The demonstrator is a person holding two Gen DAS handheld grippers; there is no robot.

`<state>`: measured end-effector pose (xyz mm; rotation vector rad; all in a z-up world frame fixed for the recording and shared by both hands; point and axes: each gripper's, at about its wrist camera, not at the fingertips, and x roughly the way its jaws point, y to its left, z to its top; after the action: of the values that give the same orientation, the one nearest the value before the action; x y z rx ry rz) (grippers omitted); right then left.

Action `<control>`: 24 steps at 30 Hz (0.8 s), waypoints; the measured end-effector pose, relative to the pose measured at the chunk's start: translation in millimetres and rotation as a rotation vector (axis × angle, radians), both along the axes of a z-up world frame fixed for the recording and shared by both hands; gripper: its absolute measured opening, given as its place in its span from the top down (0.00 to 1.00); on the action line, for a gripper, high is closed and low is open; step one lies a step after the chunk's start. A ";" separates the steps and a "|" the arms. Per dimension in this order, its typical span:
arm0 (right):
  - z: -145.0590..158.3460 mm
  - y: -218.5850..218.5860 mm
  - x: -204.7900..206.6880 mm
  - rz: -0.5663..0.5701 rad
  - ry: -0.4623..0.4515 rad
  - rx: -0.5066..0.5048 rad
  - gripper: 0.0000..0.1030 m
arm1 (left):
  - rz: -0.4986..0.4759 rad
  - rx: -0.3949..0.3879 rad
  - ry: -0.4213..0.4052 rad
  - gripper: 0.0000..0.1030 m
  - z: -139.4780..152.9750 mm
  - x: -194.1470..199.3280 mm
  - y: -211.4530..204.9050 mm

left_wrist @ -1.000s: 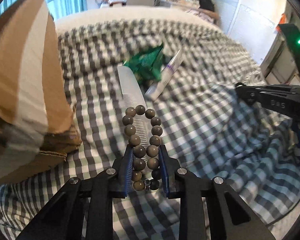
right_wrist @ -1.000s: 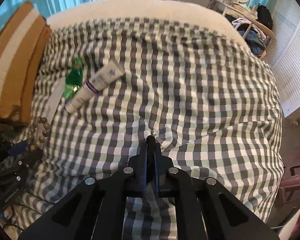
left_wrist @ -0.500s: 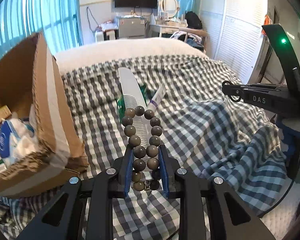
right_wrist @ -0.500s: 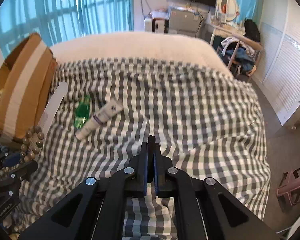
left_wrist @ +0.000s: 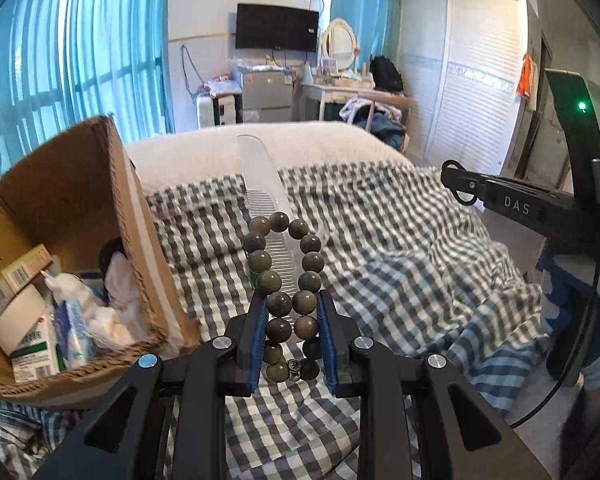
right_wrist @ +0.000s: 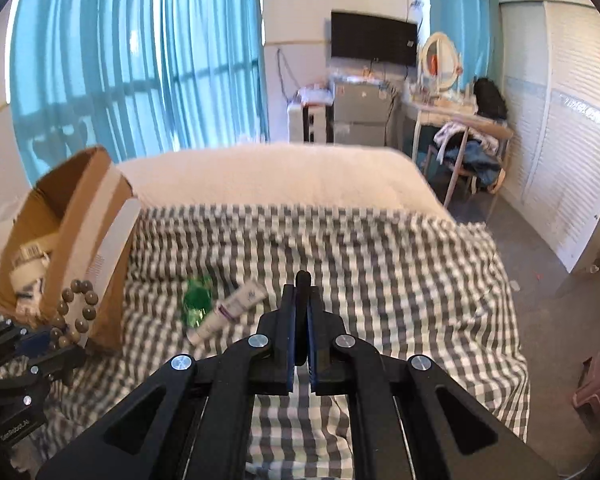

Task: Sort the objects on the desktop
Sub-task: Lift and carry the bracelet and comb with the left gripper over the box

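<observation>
My left gripper [left_wrist: 292,316] is shut on a dark bead bracelet [left_wrist: 284,276] and a clear plastic comb [left_wrist: 260,176], both lifted off the bed. They also show in the right wrist view, the bracelet [right_wrist: 74,312] and comb [right_wrist: 114,236] beside the cardboard box [right_wrist: 60,216]. The open box [left_wrist: 60,208] sits just left of my left gripper with several packets inside. My right gripper [right_wrist: 302,312] is shut and empty, held above the checked bedspread [right_wrist: 380,264]. A green packet [right_wrist: 196,300] and a white tube [right_wrist: 230,310] lie on the bed.
The right gripper's body [left_wrist: 540,208] reaches in from the right in the left wrist view. A beige blanket [right_wrist: 280,176] covers the bed's far end. A chair with clothes [right_wrist: 468,148], a desk and a wardrobe stand beyond.
Both grippers have risen and tilted up, so the room behind shows. My left gripper has lifted the bracelet and comb off the bed, and the box interior has come into view.
</observation>
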<state>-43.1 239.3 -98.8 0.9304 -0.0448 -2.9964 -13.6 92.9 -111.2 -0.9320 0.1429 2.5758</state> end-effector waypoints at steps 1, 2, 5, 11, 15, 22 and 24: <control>5.7 -1.0 2.6 -0.002 0.020 -0.003 0.96 | 0.001 0.003 0.010 0.77 4.4 1.6 -2.2; 12.5 -1.6 5.1 -0.006 0.041 -0.006 0.96 | 0.002 0.005 0.023 0.77 8.7 3.6 -4.5; 29.0 -4.9 11.3 -0.011 0.092 -0.008 0.96 | 0.009 0.012 0.051 0.76 19.2 6.6 -8.7; 59.9 -14.2 23.3 -0.008 0.177 -0.018 0.96 | 0.020 0.042 0.108 0.76 42.4 16.3 -19.7; 77.5 -22.6 30.2 0.000 0.219 -0.019 0.96 | 0.037 0.060 0.150 0.76 57.9 21.7 -26.8; 105.2 -40.5 44.0 0.010 0.309 -0.025 0.96 | 0.077 0.082 0.231 0.76 85.5 34.1 -42.1; 110.9 -44.9 47.3 0.016 0.331 -0.026 0.96 | 0.087 0.089 0.246 0.76 90.5 35.1 -46.3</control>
<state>4.2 194.4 12.1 0.4203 -0.0741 -3.0813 21.5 46.6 -20.7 -0.5998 0.0554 2.7455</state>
